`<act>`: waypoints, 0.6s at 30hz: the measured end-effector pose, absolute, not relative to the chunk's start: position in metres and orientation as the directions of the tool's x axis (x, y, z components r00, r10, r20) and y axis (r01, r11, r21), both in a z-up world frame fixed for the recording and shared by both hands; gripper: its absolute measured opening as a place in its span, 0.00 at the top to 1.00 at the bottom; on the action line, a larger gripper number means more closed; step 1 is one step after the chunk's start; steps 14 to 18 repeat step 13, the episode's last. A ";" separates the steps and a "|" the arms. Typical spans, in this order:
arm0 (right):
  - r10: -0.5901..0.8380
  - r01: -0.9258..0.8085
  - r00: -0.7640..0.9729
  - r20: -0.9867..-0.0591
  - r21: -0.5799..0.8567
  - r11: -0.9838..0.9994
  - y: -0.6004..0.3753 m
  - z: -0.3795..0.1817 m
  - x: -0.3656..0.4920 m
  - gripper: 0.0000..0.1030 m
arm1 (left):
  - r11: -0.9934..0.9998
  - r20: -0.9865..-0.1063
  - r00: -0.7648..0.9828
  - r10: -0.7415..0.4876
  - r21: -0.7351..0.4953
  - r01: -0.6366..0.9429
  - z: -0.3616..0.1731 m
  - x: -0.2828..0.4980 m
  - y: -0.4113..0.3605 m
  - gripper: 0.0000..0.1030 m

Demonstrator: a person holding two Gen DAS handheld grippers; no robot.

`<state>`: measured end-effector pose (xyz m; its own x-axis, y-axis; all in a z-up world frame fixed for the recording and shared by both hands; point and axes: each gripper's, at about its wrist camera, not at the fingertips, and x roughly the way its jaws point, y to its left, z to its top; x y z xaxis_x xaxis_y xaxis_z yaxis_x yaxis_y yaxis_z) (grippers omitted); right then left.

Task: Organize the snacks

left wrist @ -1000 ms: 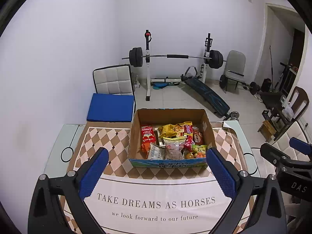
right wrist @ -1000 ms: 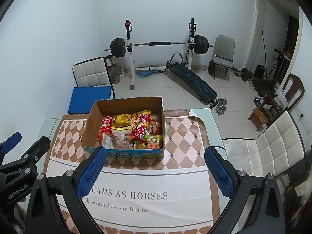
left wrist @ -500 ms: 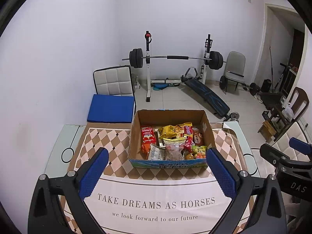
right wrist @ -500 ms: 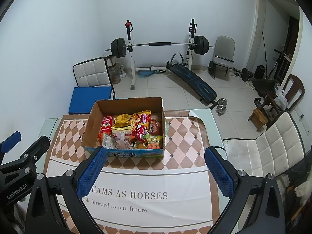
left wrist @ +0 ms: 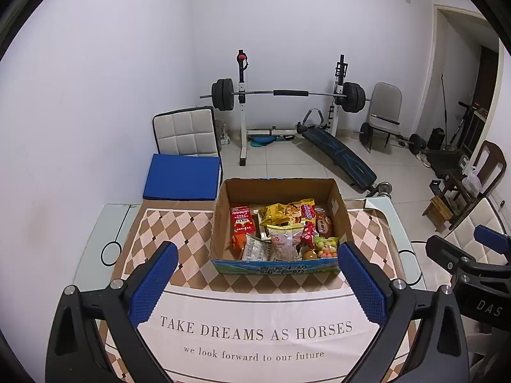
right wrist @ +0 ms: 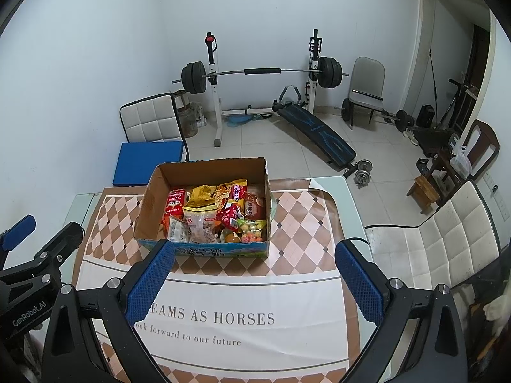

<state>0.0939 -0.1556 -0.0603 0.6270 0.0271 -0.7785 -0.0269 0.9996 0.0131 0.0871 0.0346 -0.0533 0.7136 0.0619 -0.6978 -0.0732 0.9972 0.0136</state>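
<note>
Two black grippers with blue ribbed pads, the left gripper [left wrist: 255,282] and the right gripper [right wrist: 252,279], hover side by side over the near part of the checked tablecloth [left wrist: 179,233], both spread wide and holding nothing. Farther off, mid-table, the open brown cardboard box [left wrist: 278,188] holds the crinkly snack packets [left wrist: 282,233]. These look light, soft and slippery (likely crushable), so a gentle pinch at a sealed edge seems safest.

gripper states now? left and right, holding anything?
Left gripper: open, empty, short of the cardboard box.
Right gripper: open, empty.
</note>
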 end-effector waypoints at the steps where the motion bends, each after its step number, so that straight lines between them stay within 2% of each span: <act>1: 0.028 -0.026 0.627 -0.778 0.014 1.000 -0.156 -0.060 0.094 0.01 | 0.997 -0.698 0.714 0.060 0.012 -0.072 -0.054 0.087 0.034 0.00; 18: 0.027 -0.027 0.631 -0.776 0.013 1.000 -0.156 -0.058 0.093 0.01 | 0.997 -0.690 0.721 0.070 0.015 -0.082 -0.052 0.087 0.032 0.00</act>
